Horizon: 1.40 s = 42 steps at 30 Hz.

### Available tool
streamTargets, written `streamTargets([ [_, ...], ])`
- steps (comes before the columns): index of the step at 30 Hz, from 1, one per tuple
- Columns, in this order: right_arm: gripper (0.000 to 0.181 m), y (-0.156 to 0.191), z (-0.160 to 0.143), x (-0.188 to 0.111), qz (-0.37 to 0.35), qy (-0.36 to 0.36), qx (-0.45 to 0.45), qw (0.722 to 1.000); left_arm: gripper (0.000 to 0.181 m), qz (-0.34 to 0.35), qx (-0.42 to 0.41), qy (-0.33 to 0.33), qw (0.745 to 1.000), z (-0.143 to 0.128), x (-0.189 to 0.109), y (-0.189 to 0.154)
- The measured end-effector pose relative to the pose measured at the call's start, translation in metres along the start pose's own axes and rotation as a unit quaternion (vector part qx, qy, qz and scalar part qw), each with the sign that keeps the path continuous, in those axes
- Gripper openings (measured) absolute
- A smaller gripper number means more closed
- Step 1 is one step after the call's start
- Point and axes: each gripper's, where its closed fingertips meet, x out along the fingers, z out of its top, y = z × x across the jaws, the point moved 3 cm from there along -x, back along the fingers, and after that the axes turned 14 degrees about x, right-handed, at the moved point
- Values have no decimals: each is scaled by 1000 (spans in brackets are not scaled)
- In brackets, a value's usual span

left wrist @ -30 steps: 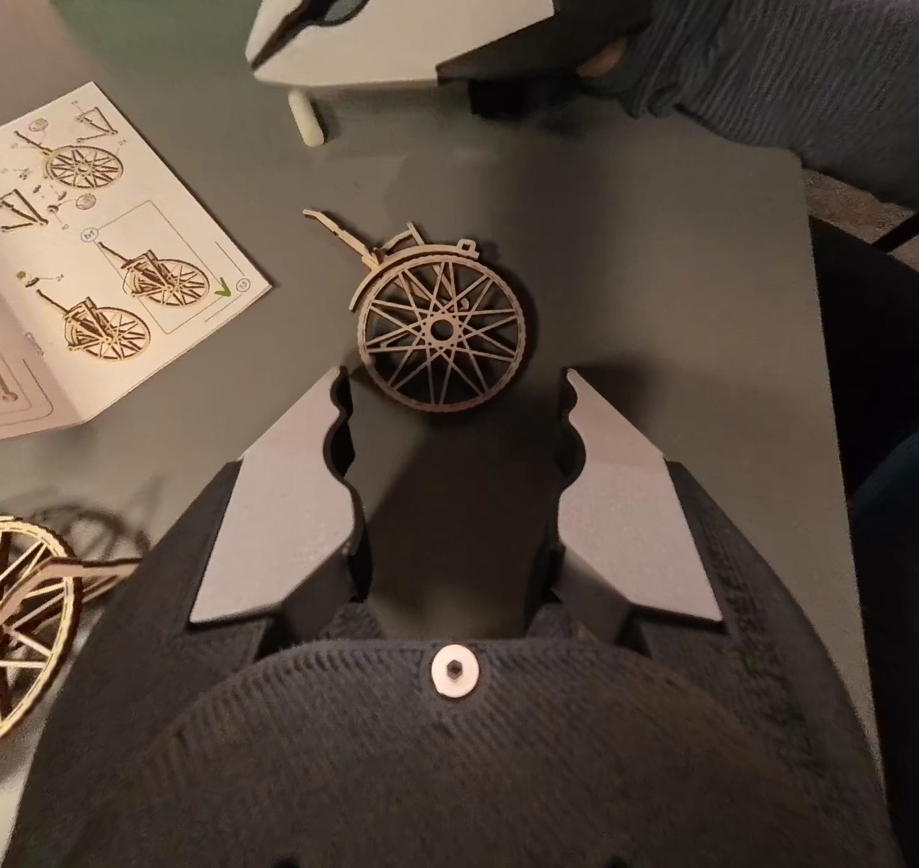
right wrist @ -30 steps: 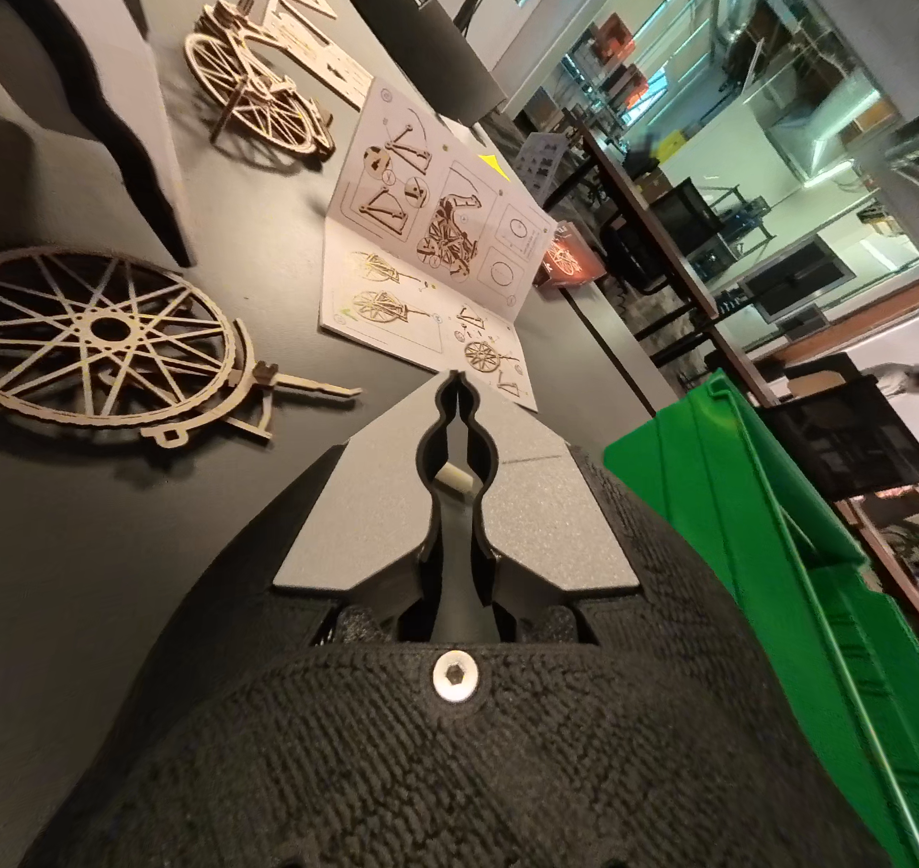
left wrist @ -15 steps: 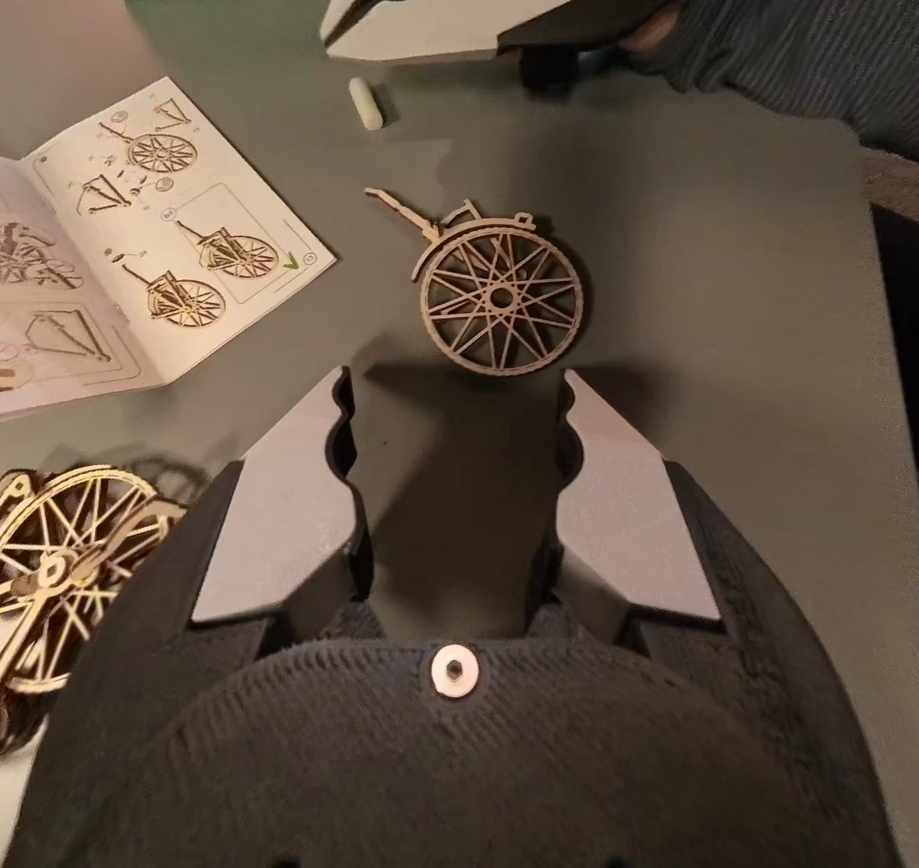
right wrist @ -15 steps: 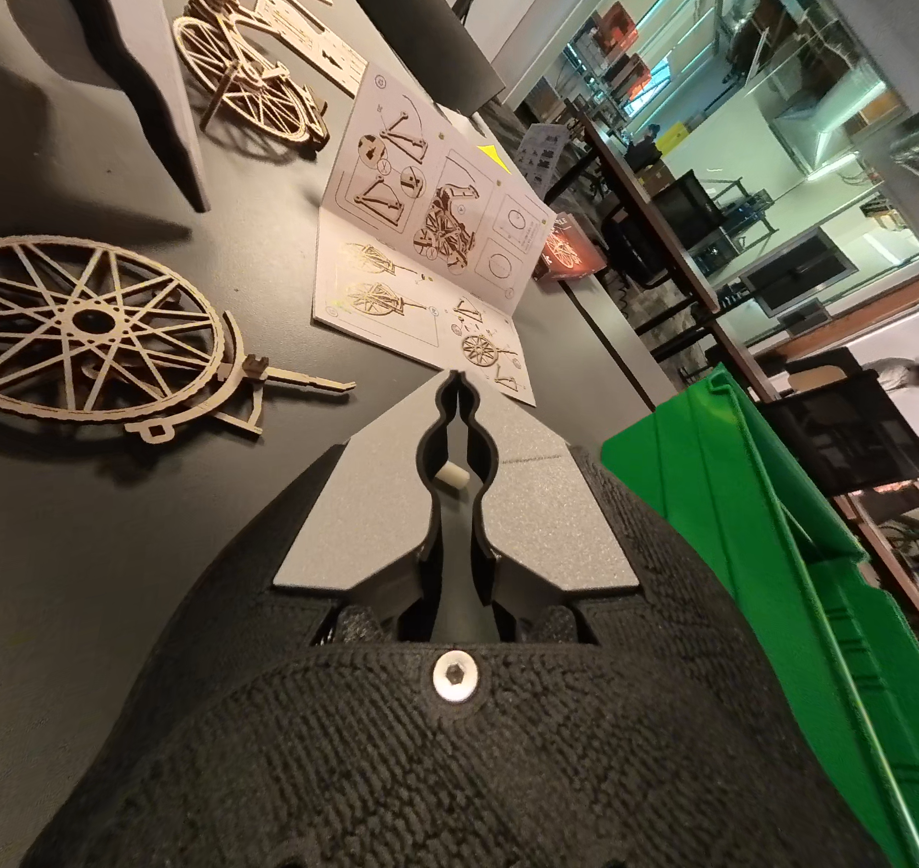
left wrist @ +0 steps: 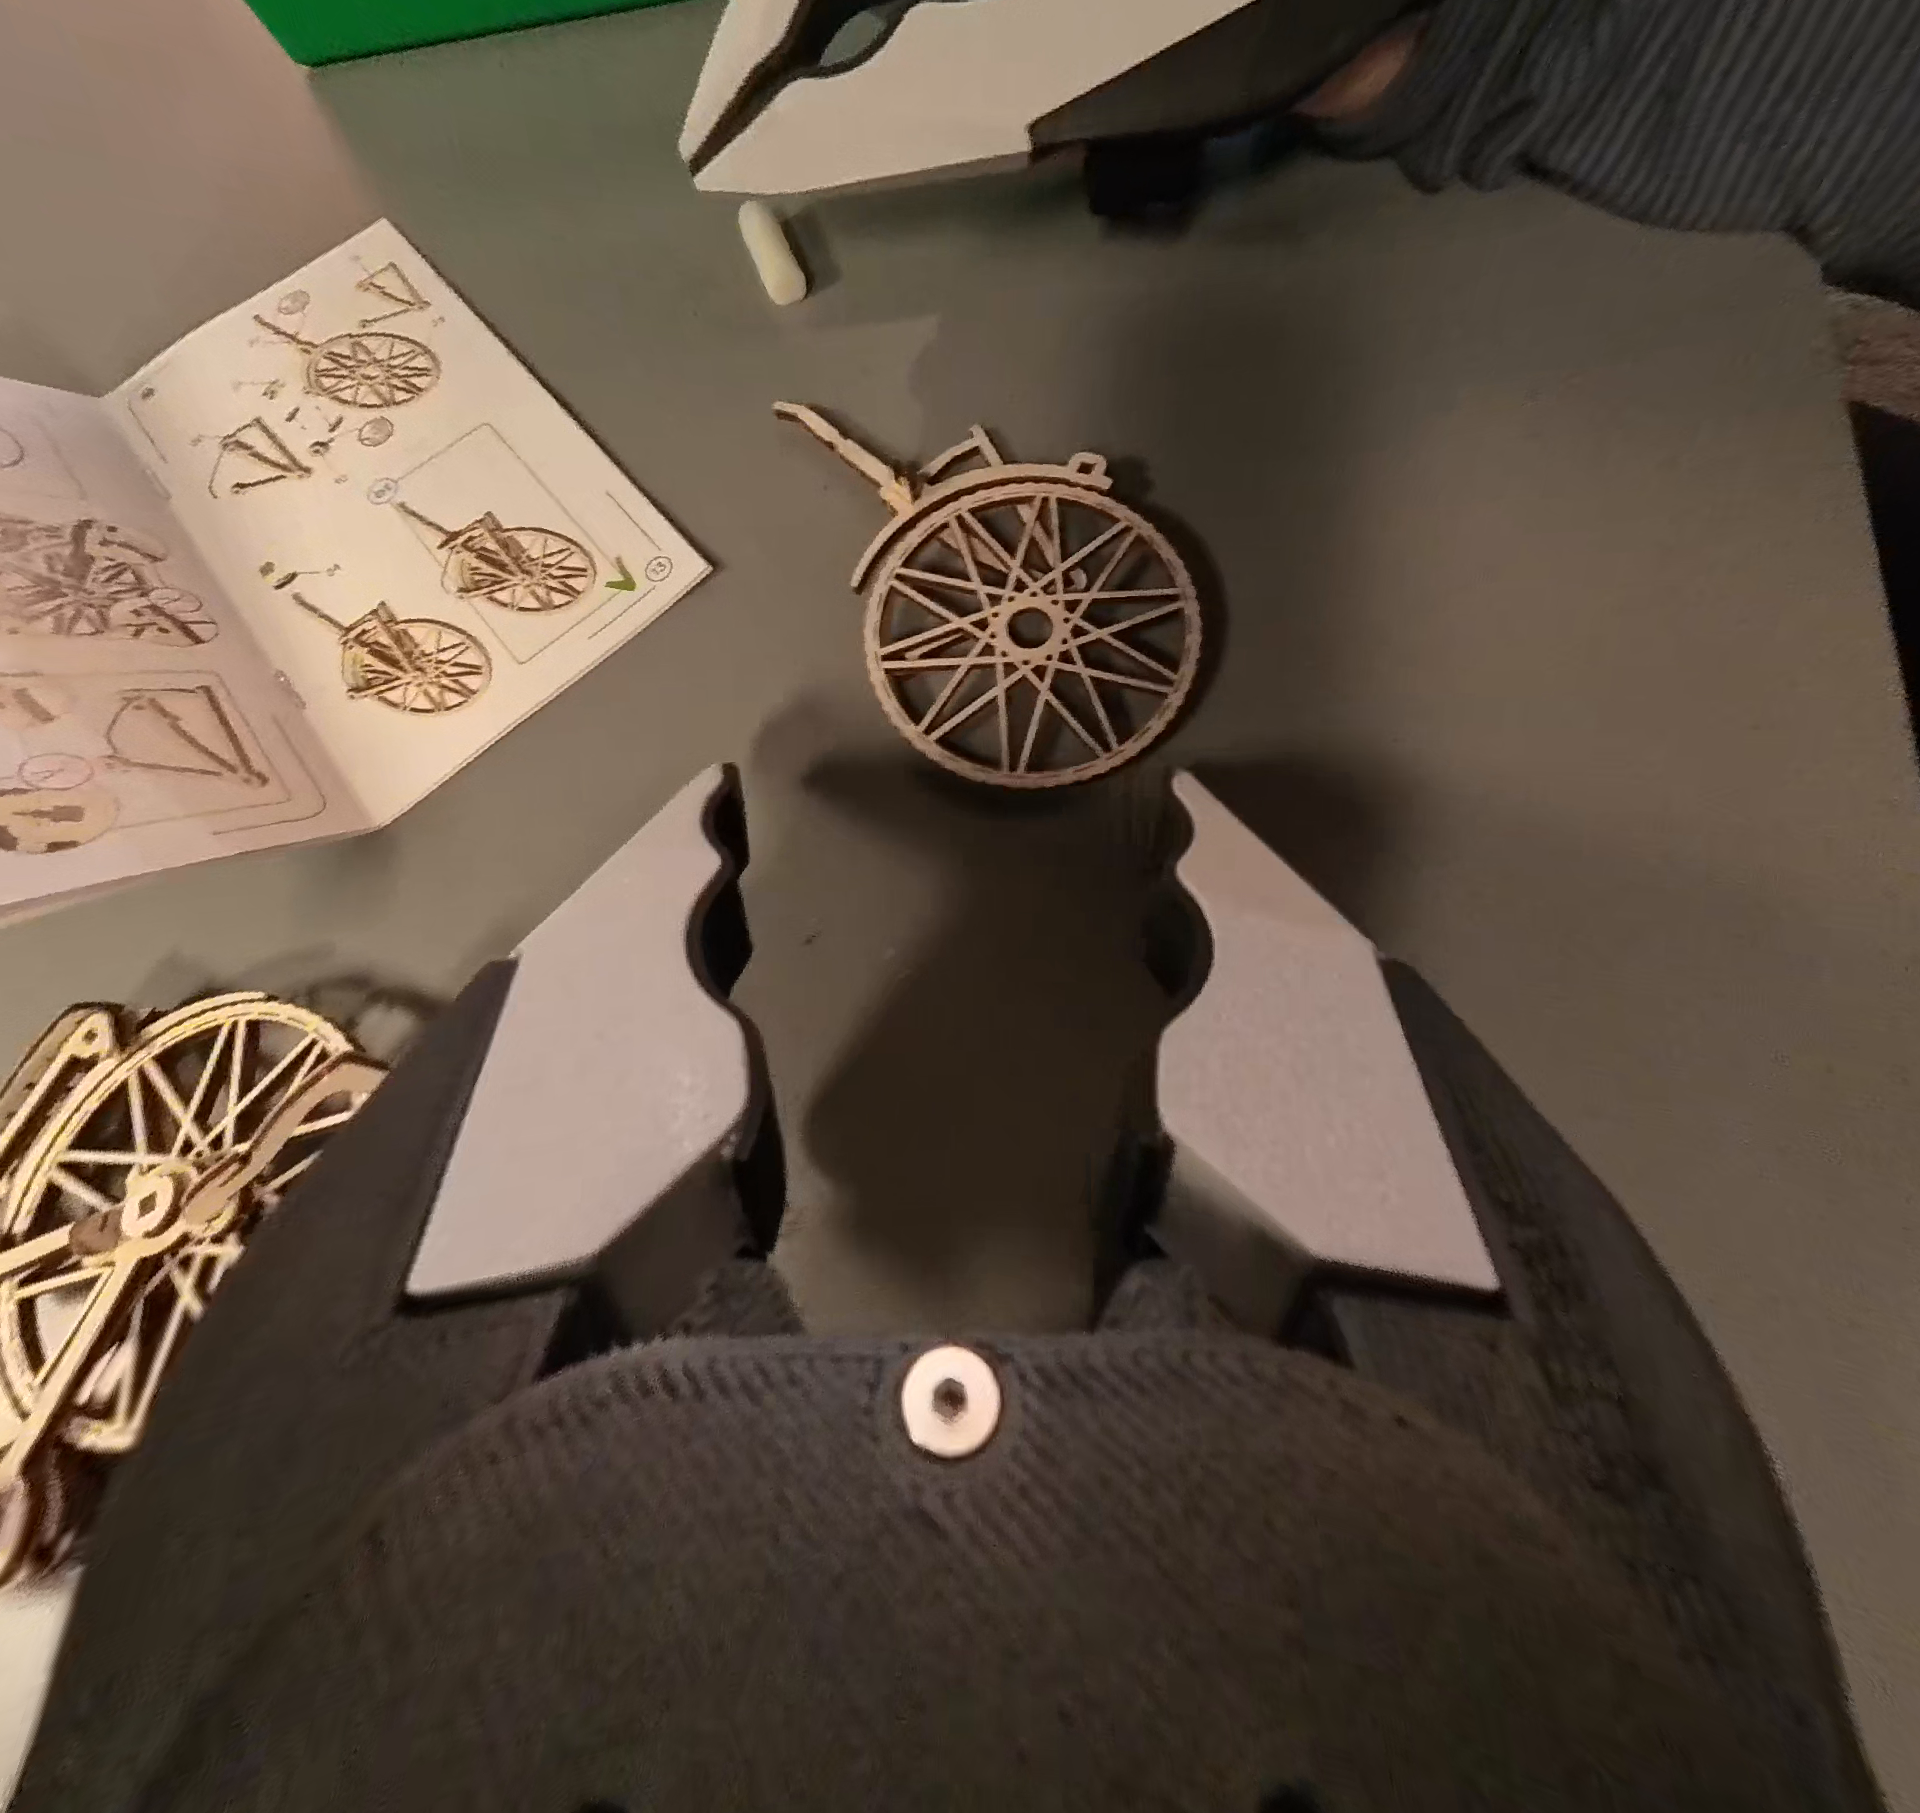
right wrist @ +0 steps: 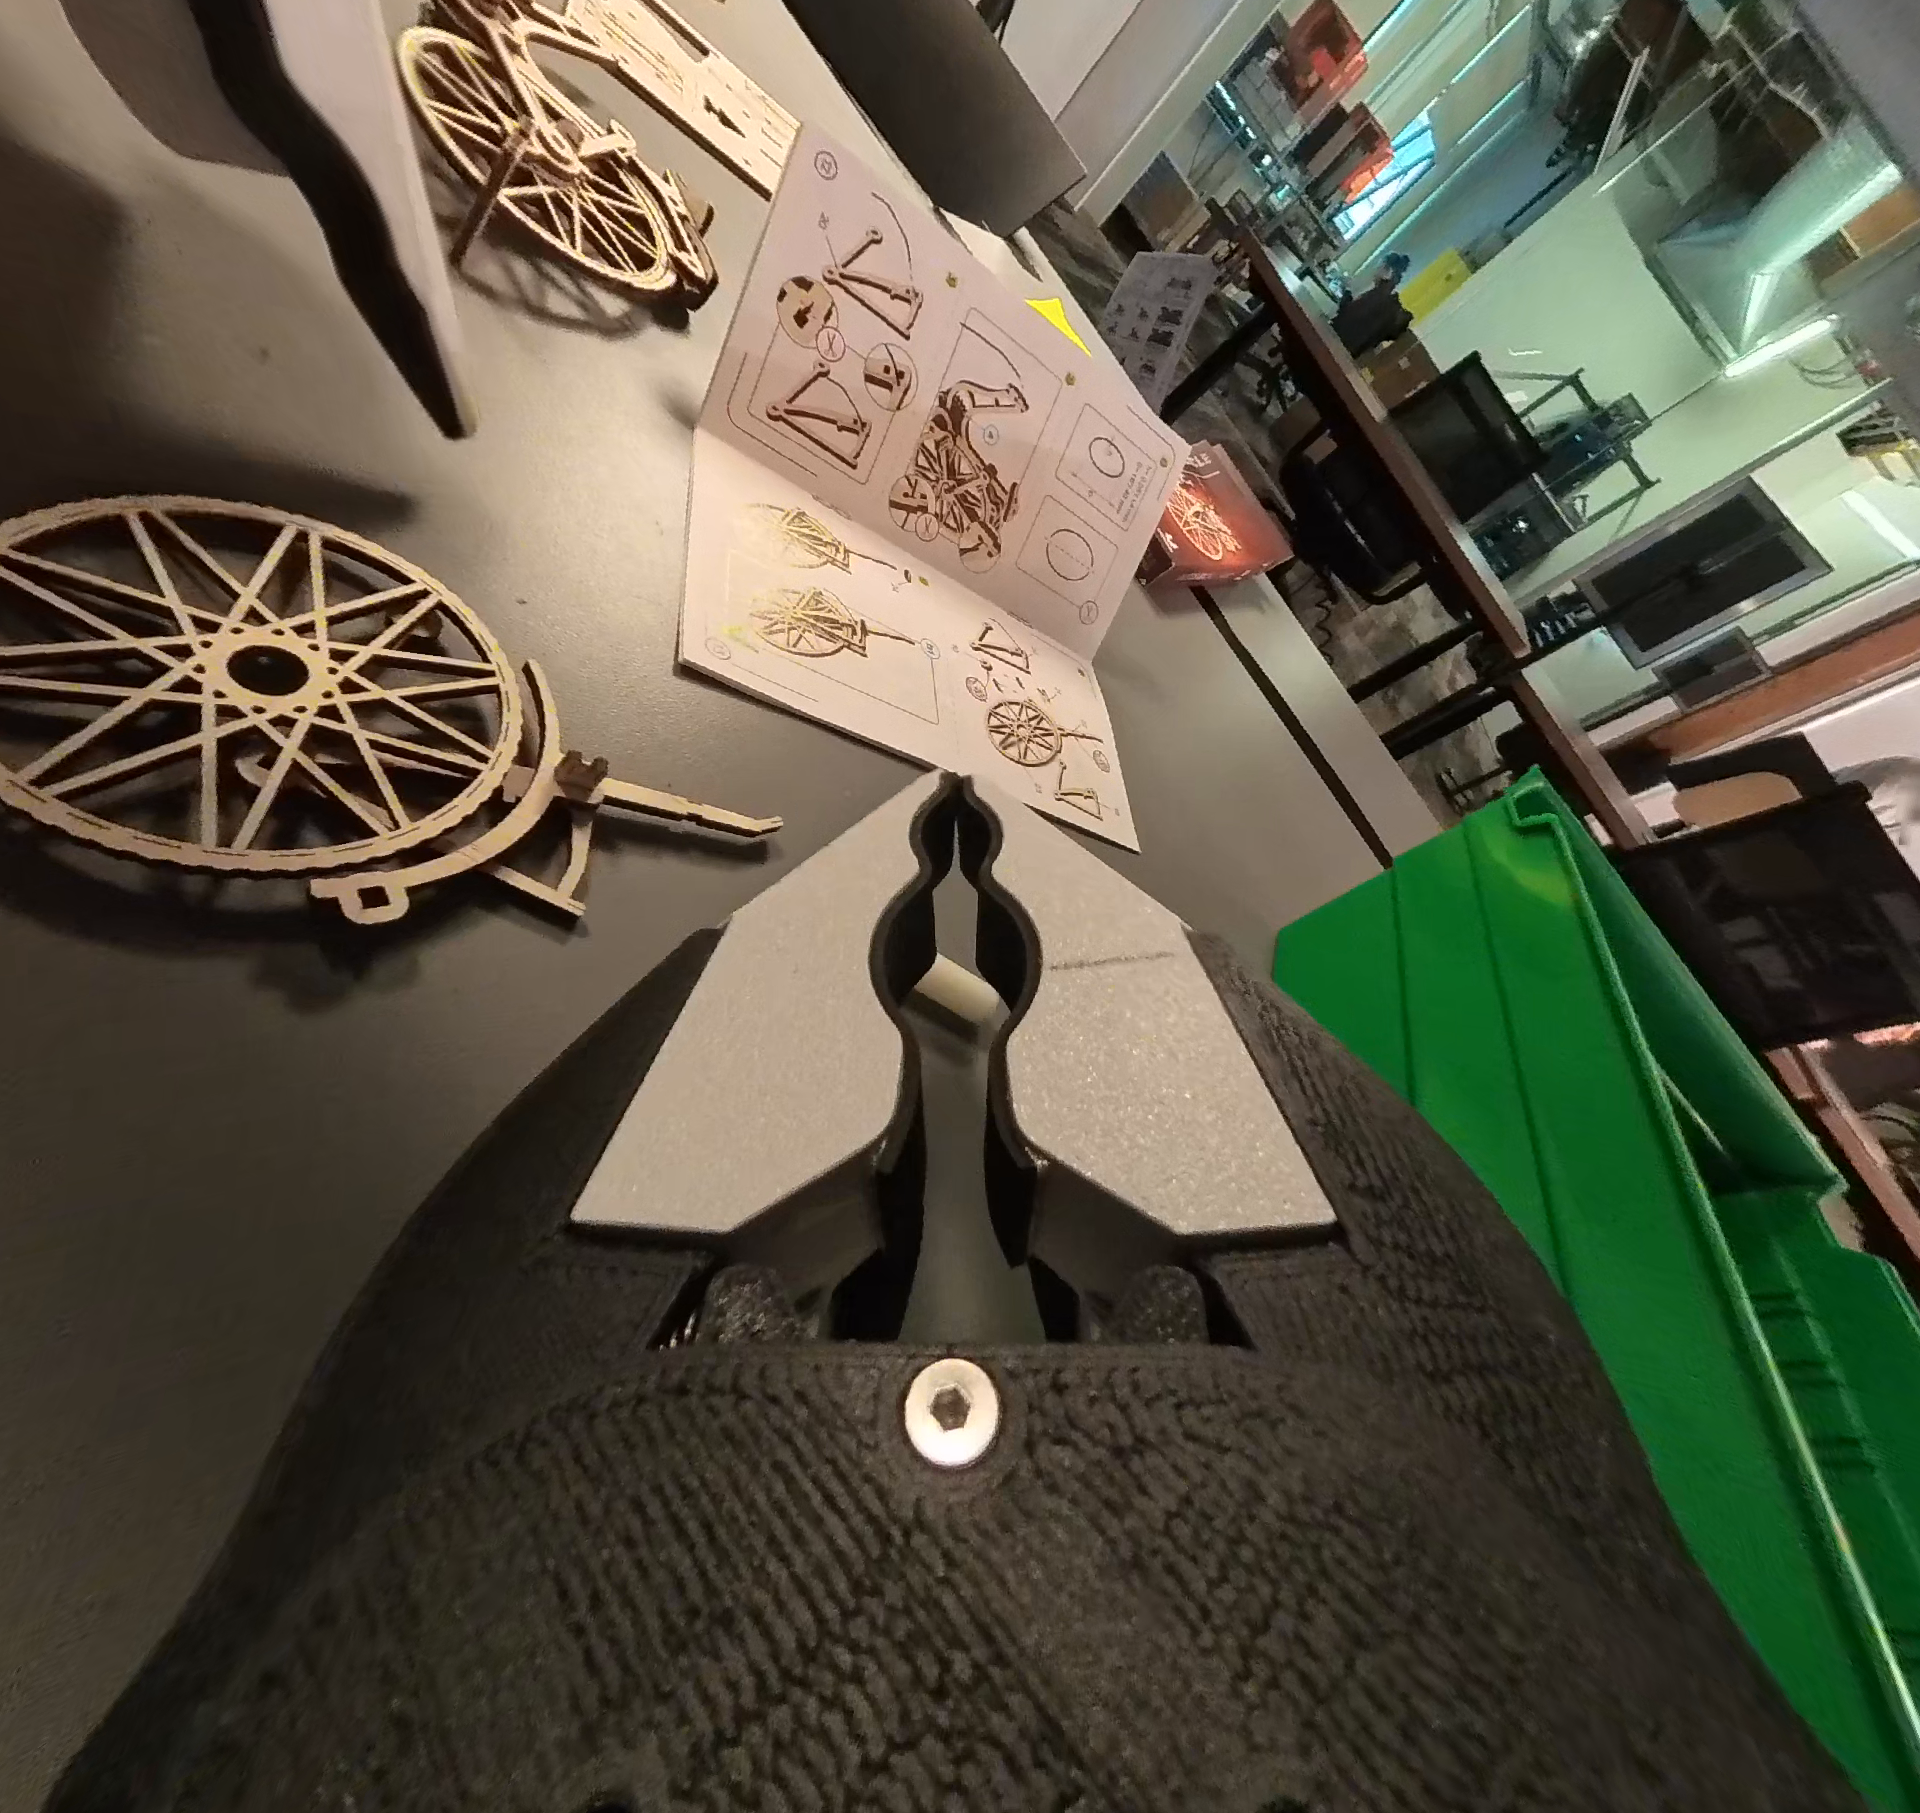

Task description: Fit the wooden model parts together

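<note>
A half-built wooden model (left wrist: 135,1213) sits far left beside the open instruction booklet (left wrist: 312,558). The left gripper (left wrist: 951,828) hangs with jaws spread just short of the flat wooden wheel (left wrist: 1034,625). The right gripper (right wrist: 956,807), tips together, has a small white peg (right wrist: 951,994) lying on the table under it.

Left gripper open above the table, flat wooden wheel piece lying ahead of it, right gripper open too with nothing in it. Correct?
Not quite. The right gripper is shut, its tips meeting, as the right wrist view shows. The rest holds: the left gripper is open and the wooden wheel piece lies flat ahead of it.
</note>
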Motion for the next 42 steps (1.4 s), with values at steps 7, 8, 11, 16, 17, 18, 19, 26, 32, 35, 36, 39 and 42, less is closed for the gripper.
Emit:
streamTargets([
  [7,0,11,-7,-2,66,43,29,997,86,-30,-3,-2,1000,17,16,-15],
  [8,0,12,-8,-3,72,47,33,996,86,-30,-7,0,1000,18,18,-14],
  [11,0,17,-10,-6,99,60,44,992,85,-38,-30,5,999,16,20,-12],
  [16,0,23,-15,-12,139,82,67,985,73,-42,-26,1,999,17,19,-13],
  [17,0,24,-14,-14,146,82,72,983,70,-42,-26,1,999,17,19,-13],
  [18,0,24,-14,-15,152,81,77,982,67,-43,-28,1,999,17,19,-13],
  [19,0,24,-14,-16,156,81,81,981,64,-45,-31,0,998,17,19,-13],
  [26,0,26,-18,-13,150,98,70,981,64,-46,-33,0,998,16,19,-12],
  [32,0,24,-22,-8,121,102,35,987,64,-46,-33,0,998,16,19,-12],
  [35,0,23,-22,-8,116,101,31,988,63,-46,-33,0,998,16,19,-12],
  [36,0,23,-22,-8,115,101,29,988,63,-46,-33,0,998,16,19,-12],
  [39,0,23,-22,-8,114,100,28,988,63,-47,-33,0,998,16,19,-12],
  [42,0,23,-22,-8,115,99,27,988,63,-47,-34,0,998,16,19,-12],
])
